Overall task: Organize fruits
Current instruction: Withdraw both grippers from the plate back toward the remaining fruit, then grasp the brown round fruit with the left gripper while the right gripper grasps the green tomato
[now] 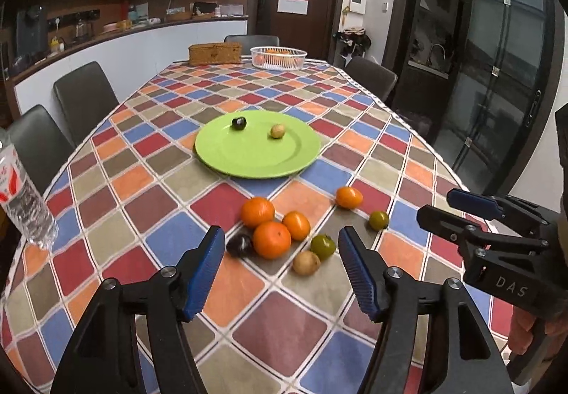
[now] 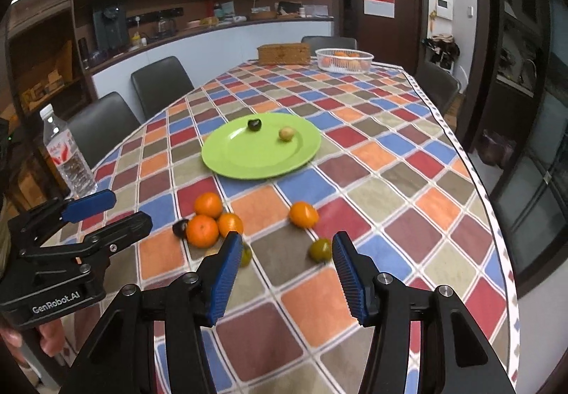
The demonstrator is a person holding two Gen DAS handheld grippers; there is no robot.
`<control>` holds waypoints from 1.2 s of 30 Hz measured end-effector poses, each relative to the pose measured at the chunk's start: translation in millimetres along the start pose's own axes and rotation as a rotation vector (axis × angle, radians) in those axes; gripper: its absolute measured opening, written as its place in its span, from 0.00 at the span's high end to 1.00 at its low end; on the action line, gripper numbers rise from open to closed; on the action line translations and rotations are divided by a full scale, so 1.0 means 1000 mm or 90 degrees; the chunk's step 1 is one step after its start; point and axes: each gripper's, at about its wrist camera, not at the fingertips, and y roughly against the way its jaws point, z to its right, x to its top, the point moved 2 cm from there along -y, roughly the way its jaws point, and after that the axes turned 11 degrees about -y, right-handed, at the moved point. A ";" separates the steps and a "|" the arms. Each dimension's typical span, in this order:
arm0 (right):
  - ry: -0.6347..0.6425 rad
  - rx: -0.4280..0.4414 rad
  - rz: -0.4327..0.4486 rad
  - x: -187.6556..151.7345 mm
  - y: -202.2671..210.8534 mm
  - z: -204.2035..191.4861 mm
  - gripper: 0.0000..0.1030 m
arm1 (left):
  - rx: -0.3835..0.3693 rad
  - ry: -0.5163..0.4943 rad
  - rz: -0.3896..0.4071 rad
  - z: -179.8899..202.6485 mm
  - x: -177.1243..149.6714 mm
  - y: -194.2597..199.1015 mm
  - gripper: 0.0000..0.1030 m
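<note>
Item: fruit sorting, mid-task. Green plate [image 1: 227, 159] at tabletop [image 1: 305, 323] centre; on it one dark plum [image 1: 239, 123] at 11 o'clock and one tan fruit [image 1: 277, 131] at 1 o'clock, apart.

Loose stock, near side of the plate: three oranges [image 1: 271, 239] touching in a cluster, a second plum [image 1: 239, 244] touching it at 9 o'clock, a fourth orange [image 1: 349, 197] apart at 2 o'clock, two green fruits [image 1: 323, 246], one tan fruit [image 1: 306, 262].

Left tool [image 1: 280, 266]: jaws apart, empty, above the cluster. Right tool [image 2: 285, 269]: jaws apart, empty.

Handling, as judged: pick an outlying fruit first; grip round fruit across its widest part, lightly, so neighbours do not roll.
</note>
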 end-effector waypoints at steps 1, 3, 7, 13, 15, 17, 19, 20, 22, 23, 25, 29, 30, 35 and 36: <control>0.001 -0.001 -0.001 -0.003 0.000 0.001 0.48 | 0.001 -0.001 -0.001 0.001 -0.003 -0.001 0.37; 0.005 -0.007 -0.003 -0.007 0.000 0.002 0.48 | 0.001 -0.005 -0.006 0.004 -0.008 -0.003 0.37; 0.004 -0.013 -0.005 -0.014 -0.003 0.007 0.48 | -0.001 -0.021 -0.012 0.011 -0.015 -0.012 0.37; -0.004 -0.012 -0.020 -0.021 -0.018 0.022 0.48 | -0.010 -0.031 -0.023 0.021 -0.019 -0.031 0.37; -0.006 -0.008 -0.029 -0.022 -0.025 0.027 0.48 | -0.014 -0.031 -0.036 0.023 -0.022 -0.039 0.37; -0.005 -0.005 -0.035 -0.023 -0.031 0.030 0.48 | -0.015 -0.030 -0.049 0.024 -0.024 -0.045 0.37; -0.002 -0.001 -0.043 -0.024 -0.038 0.032 0.48 | -0.017 -0.027 -0.062 0.025 -0.025 -0.051 0.37; -0.002 0.000 -0.046 -0.024 -0.040 0.032 0.48 | -0.018 -0.026 -0.067 0.025 -0.026 -0.054 0.37; -0.001 -0.001 -0.054 -0.025 -0.046 0.034 0.48 | -0.018 -0.028 -0.076 0.026 -0.027 -0.060 0.38; -0.001 -0.001 -0.056 -0.025 -0.048 0.035 0.48 | -0.017 -0.029 -0.081 0.026 -0.028 -0.063 0.40; -0.001 -0.003 -0.063 -0.026 -0.053 0.038 0.48 | -0.025 -0.027 -0.090 0.028 -0.029 -0.068 0.43; -0.003 -0.002 -0.076 -0.026 -0.063 0.042 0.48 | -0.042 -0.018 -0.105 0.029 -0.029 -0.077 0.51; -0.004 0.000 -0.079 -0.026 -0.065 0.042 0.48 | -0.045 -0.017 -0.109 0.029 -0.028 -0.080 0.53; -0.008 0.001 -0.088 -0.023 -0.074 0.046 0.49 | -0.057 -0.007 -0.126 0.030 -0.029 -0.091 0.60; -0.008 0.001 -0.090 -0.022 -0.076 0.046 0.50 | -0.059 -0.004 -0.128 0.029 -0.029 -0.093 0.61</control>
